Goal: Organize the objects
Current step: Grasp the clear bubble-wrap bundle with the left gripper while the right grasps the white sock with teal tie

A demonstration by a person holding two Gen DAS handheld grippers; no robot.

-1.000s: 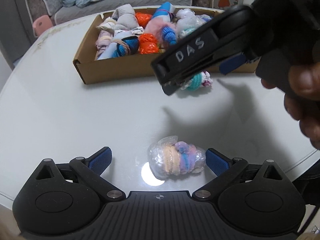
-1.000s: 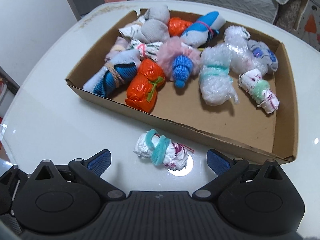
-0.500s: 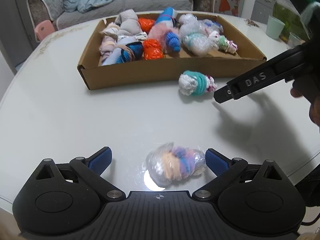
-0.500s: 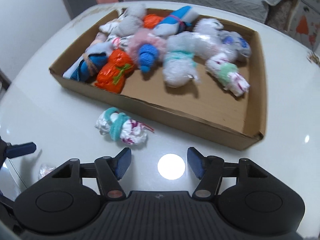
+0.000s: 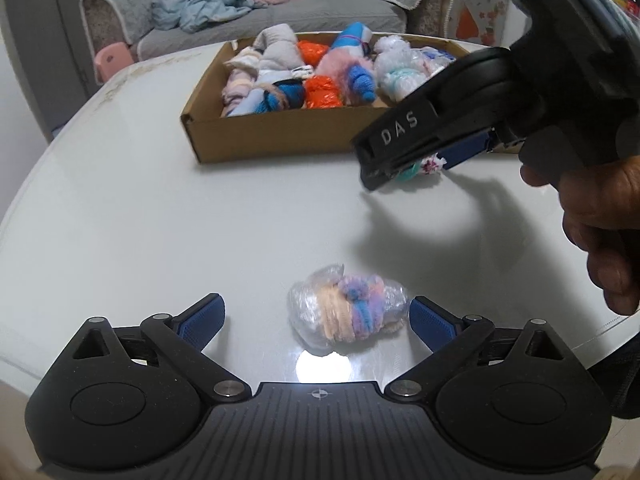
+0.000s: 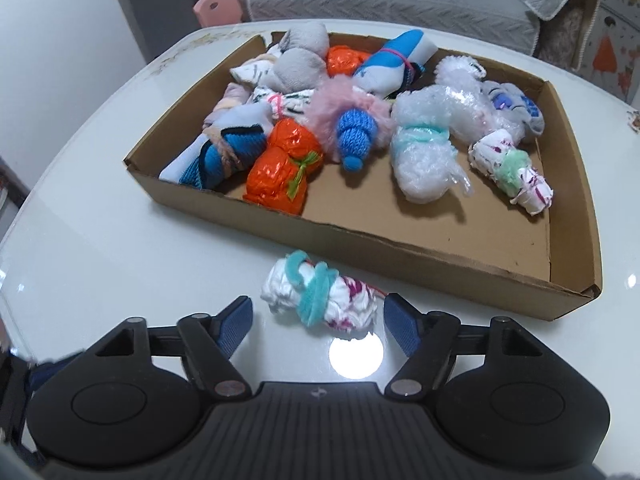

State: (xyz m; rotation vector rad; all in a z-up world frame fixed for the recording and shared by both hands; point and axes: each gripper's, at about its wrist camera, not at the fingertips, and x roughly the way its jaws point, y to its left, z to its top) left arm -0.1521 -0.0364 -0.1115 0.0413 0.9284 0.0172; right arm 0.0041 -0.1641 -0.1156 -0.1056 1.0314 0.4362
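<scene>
A plastic-wrapped bundle of pastel yarn (image 5: 347, 311) lies on the white table between the open fingers of my left gripper (image 5: 318, 316), close to the right pad. A white bundle tied with teal yarn (image 6: 320, 295) lies on the table just in front of the cardboard tray (image 6: 420, 264), between the open fingers of my right gripper (image 6: 318, 322). The right gripper also shows in the left wrist view (image 5: 404, 164), low over that bundle (image 5: 428, 165). The tray holds several wrapped bundles, among them an orange one (image 6: 282, 168).
The white table (image 5: 140, 208) is round-edged; its rim runs near my left gripper and at the right. A grey sofa (image 6: 384, 0) with clothes and a pink stool (image 6: 218, 8) stand beyond the table. The tray's front right floor (image 6: 460, 232) is bare cardboard.
My right gripper swung back over the teal-tied bundle and now brackets it with open fingers. My left gripper stayed around the pastel bundle, which has not moved.
</scene>
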